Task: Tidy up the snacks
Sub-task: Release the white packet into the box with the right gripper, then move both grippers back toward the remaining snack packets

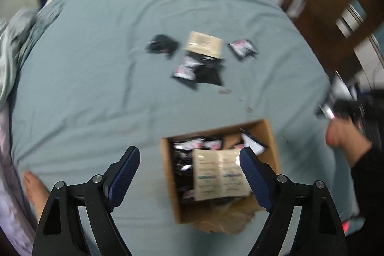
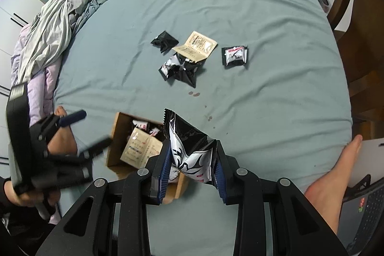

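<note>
Left hand-held gripper (image 1: 189, 174) is spread wide and empty, hovering over the cardboard box (image 1: 268, 136), which already holds several packets plus a beige leaflet (image 1: 218, 174). Right hand-held gripper (image 2: 192, 169) is clamped on a black-and-white snack packet (image 2: 189, 148), with the box just to its left. Roughly half done, I'd say: four or so loose packets (image 2: 235, 55) and another leaflet (image 2: 196, 46) lie well ahead on the bed (image 2: 264, 16). Left view is motion-blurred; box depth is hidden.

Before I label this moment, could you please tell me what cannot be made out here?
- Left wrist view: motion blur smears the loose packets.
- Cardboard box: the held snack packet and right tongs hide its near side.
- Beige leaflet: print too small.
</note>
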`<state>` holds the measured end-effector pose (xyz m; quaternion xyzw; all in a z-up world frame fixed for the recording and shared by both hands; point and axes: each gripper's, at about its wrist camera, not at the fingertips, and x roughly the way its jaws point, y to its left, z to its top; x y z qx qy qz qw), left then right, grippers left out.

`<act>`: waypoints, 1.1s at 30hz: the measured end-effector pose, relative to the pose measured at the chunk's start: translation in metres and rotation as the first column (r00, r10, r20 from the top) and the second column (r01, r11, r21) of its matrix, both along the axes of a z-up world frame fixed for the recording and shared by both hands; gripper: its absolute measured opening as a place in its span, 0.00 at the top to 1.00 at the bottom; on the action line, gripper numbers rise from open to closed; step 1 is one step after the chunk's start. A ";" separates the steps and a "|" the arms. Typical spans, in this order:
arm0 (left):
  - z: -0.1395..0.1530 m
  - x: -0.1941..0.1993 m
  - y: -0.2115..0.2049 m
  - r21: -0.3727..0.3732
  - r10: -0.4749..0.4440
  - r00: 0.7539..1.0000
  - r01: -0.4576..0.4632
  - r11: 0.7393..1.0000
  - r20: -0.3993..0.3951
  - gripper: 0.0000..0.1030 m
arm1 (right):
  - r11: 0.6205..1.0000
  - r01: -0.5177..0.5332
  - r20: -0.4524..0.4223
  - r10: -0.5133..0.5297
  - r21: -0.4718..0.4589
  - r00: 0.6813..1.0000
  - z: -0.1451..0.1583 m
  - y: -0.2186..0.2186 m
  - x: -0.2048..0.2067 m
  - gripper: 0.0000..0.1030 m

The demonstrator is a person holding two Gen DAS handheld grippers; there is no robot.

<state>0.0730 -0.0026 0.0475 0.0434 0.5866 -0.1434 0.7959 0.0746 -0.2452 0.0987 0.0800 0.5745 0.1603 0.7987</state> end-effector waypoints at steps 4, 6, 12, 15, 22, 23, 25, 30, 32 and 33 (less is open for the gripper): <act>0.000 0.014 0.039 0.029 0.178 0.982 -0.181 0.983 0.067 0.17 | 0.997 -0.065 -0.019 0.064 -0.043 0.998 -0.008 0.020 -0.002 0.70; -0.001 0.018 0.052 0.046 0.223 0.970 -0.228 0.973 0.099 0.17 | 0.993 -0.103 -0.029 0.101 -0.062 0.994 -0.013 0.032 -0.002 0.69; -0.006 0.017 0.053 0.091 0.190 0.973 -0.203 0.975 0.134 0.17 | 0.967 -0.225 -0.047 0.221 -0.116 0.974 -0.026 0.068 -0.008 0.68; -0.008 0.016 0.043 0.125 0.132 0.980 -0.152 0.980 0.149 0.17 | 0.959 -0.254 -0.061 0.248 -0.122 0.967 -0.036 0.080 -0.008 0.68; -0.012 0.008 0.021 0.195 0.030 0.987 -0.062 0.979 0.159 0.17 | 0.970 -0.242 -0.089 0.240 -0.018 0.967 -0.043 0.083 -0.003 0.59; -0.014 0.007 0.019 0.200 0.026 0.988 -0.057 0.978 0.155 0.17 | 0.971 -0.237 -0.090 0.235 -0.017 0.968 -0.043 0.081 -0.003 0.48; -0.017 0.006 0.017 0.211 0.016 0.989 -0.047 0.976 0.147 0.17 | 0.975 -0.222 -0.094 0.220 -0.005 0.971 -0.044 0.077 -0.001 0.39; -0.018 0.005 0.015 0.221 0.004 0.990 -0.035 0.975 0.142 0.16 | 0.984 -0.178 -0.126 0.175 -0.014 0.976 -0.052 0.067 0.006 0.39; -0.016 0.005 0.016 0.221 0.007 0.989 -0.040 0.974 0.150 0.16 | 0.987 -0.158 -0.139 0.154 -0.019 0.978 -0.055 0.065 0.007 0.39; -0.015 0.005 0.016 0.223 0.008 0.987 -0.043 0.974 0.158 0.16 | 0.989 -0.145 -0.145 0.141 -0.019 0.979 -0.056 0.064 0.009 0.39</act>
